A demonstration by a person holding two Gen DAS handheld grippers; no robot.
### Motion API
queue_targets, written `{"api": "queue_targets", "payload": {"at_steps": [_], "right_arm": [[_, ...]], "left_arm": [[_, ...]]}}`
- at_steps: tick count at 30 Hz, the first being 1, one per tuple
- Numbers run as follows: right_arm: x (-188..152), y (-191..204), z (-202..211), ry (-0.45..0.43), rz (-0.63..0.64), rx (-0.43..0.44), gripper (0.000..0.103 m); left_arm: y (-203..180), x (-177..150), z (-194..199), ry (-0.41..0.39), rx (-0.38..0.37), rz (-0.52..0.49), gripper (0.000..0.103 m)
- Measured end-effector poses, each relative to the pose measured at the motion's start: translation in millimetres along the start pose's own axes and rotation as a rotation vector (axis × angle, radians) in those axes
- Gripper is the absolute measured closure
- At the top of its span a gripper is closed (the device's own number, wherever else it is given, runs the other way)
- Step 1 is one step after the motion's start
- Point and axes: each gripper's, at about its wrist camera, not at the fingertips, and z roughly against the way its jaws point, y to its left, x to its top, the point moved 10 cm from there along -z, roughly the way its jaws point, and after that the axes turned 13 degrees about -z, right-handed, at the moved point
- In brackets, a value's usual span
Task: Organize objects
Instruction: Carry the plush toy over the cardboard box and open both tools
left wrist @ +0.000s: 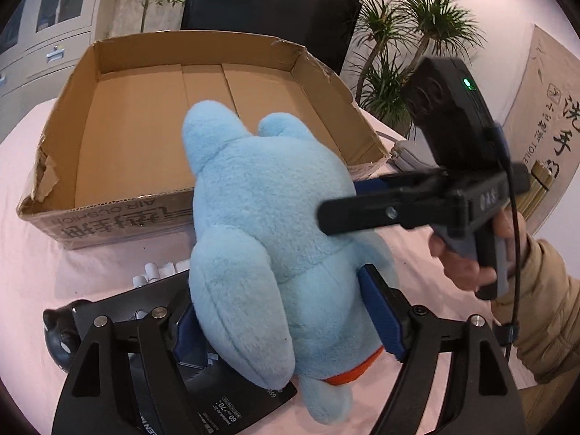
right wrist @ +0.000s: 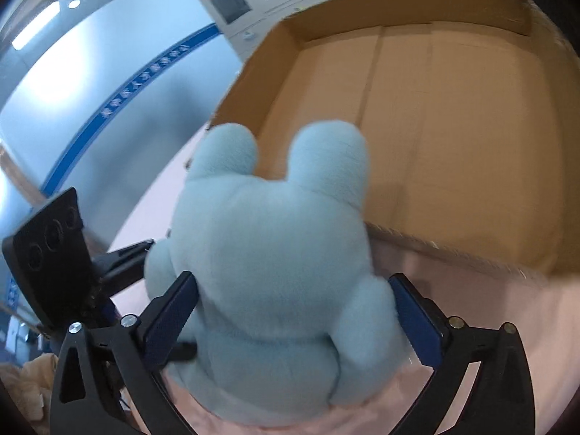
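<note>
Between the blue pads of the left gripper [left wrist: 282, 311] sits one light-blue plush toy [left wrist: 268, 224], its back to the camera and its two rounded ears pointing toward the cardboard box [left wrist: 108, 83]. Both pads press into the plush low on its body, so the left gripper is closed on it at a fairly wide setting. An orange band shows at the toy's lower edge.

From the right wrist view the same plush toy [right wrist: 275, 261] fills the space between the right gripper's [right wrist: 293, 311] two fingers, which stand spread very wide; the left pad lies against the fur while the right pad sits just beside the toy's flank, and no clear squeeze shows. In the left view the right gripper [left wrist: 348, 206] comes in from the right edge, one black finger lying across the toy's side, held by a hand [left wrist: 467, 253] in a tan sleeve.

One open, shallow cardboard box stands on the pink-covered desk [left wrist: 21, 282] just beyond the toy, its near wall printed and its left corner torn. Near the desk's front left lie one black flat item [left wrist: 232, 409] under the toy, several white cylinders [left wrist: 156, 272] and one black rounded object [left wrist: 59, 337].
</note>
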Motion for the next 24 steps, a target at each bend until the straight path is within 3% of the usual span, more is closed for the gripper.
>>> {"api": "queue_targets", "payload": {"at_steps": [6, 16, 24], "right_arm": [[-8.1, 13.1, -0.3, -0.031, 0.038, -0.011, 0.031], [-20.1, 36.7, 44.3, -0.134, 0.086, -0.051, 0.038], [-24.4, 58.5, 99.9, -0.275, 0.143, -0.087, 0.041]], "left_arm": [[-5.1, 3.8, -1.8, -0.013, -0.006, -0.006, 0.026], [-30.9, 31.5, 17.3, -0.098, 0.061, -0.109, 0.027], [-54.9, 54.9, 40.0, -0.161, 0.121, -0.196, 0.032]]}}
